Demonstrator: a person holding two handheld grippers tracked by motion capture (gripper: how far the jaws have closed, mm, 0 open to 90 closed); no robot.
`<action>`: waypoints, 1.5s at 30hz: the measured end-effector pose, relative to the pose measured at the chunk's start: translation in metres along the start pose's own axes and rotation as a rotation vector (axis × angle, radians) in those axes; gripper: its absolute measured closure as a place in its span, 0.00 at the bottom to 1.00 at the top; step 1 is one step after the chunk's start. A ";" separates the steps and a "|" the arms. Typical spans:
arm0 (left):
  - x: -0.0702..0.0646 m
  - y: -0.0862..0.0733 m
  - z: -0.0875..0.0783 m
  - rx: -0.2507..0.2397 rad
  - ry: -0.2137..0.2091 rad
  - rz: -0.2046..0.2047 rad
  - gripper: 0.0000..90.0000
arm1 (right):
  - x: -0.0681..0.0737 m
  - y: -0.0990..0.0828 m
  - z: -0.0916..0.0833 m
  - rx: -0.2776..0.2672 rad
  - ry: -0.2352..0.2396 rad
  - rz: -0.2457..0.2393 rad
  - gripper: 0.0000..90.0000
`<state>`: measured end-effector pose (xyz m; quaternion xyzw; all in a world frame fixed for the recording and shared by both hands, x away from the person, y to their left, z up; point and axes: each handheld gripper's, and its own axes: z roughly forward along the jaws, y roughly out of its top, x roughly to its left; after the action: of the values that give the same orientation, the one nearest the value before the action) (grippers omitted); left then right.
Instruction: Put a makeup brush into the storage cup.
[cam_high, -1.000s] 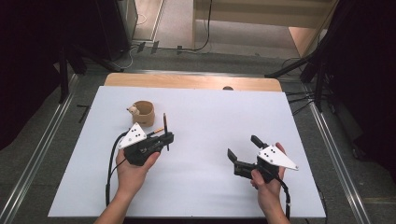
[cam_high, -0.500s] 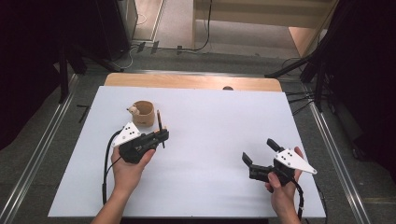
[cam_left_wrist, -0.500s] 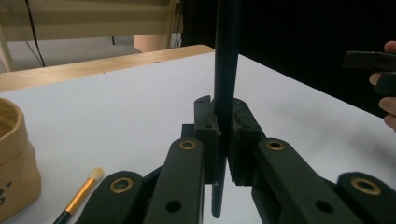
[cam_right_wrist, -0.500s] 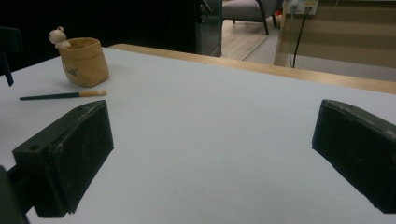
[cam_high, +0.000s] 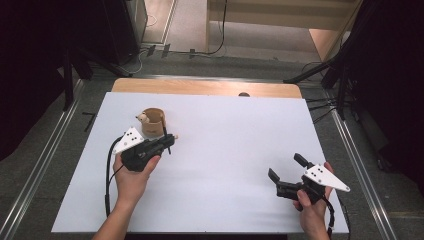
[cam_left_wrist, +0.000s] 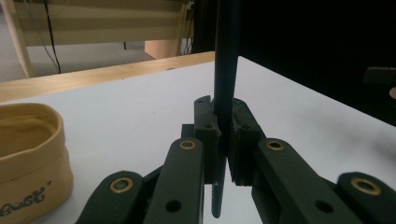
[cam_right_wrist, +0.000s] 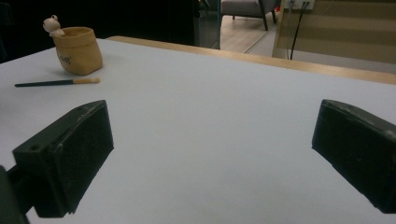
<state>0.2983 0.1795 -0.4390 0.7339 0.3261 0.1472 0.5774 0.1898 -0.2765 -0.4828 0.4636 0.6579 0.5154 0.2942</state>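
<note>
Left gripper (cam_high: 167, 141) clamped on a dark pencil (cam_left_wrist: 226, 70) just beside the tan fabric cup (cam_high: 153, 121); right gripper (cam_high: 287, 168), jaws spread wide, holding nothing above the white table (cam_high: 240, 150).

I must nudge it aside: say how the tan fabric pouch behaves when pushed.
The tan fabric pouch looks soft-walled, so it probably dents when pushed. Upright on the smooth white tabletop, it likely slides or tips easily.

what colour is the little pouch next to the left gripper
Tan yellow fabric pouch, with small dark lettering; clearest in the right gripper view.
</note>
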 end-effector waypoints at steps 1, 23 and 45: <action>0.002 0.000 -0.001 -0.009 0.005 -0.003 0.94 | -0.001 -0.001 -0.001 0.002 -0.003 0.000 0.00; 0.025 0.014 -0.009 -0.033 0.071 -0.021 0.94 | -0.022 -0.013 -0.015 0.021 -0.014 -0.032 0.00; 0.055 0.033 0.000 -0.106 0.184 -0.028 0.94 | -0.022 -0.016 -0.013 0.035 -0.004 -0.026 0.00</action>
<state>0.3494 0.2114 -0.4162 0.6810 0.3796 0.2229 0.5852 0.1826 -0.3020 -0.4962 0.4610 0.6724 0.4990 0.2939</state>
